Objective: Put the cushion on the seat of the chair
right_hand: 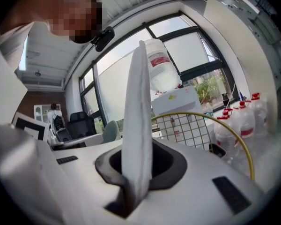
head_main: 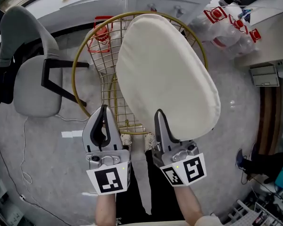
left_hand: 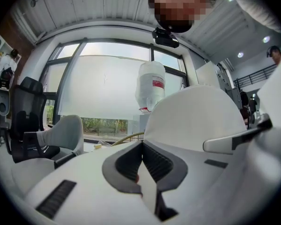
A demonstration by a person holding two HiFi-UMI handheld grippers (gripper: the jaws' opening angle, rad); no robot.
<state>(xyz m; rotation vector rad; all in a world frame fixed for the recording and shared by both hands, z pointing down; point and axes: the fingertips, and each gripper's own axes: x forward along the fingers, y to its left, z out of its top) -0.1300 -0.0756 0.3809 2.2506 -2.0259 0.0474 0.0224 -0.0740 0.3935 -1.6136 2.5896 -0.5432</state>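
A large cream oval cushion (head_main: 165,69) hangs tilted over the gold wire chair (head_main: 78,65), covering most of its grid seat (head_main: 108,65). My right gripper (head_main: 159,116) is shut on the cushion's near edge. In the right gripper view the cushion (right_hand: 138,116) stands edge-on between the pads, with the chair's hoop (right_hand: 225,125) behind it. My left gripper (head_main: 103,114) is just left of the cushion, jaws together, holding nothing. In the left gripper view my left gripper (left_hand: 141,165) shows its pads meeting, and the cushion (left_hand: 192,118) rises to the right.
A grey shell chair (head_main: 30,79) stands on the left. Several water bottles with red caps (head_main: 226,25) lie at the back right beside a desk edge. A red wire stand (head_main: 102,32) sits behind the gold chair. A white cable (head_main: 23,164) runs over the floor.
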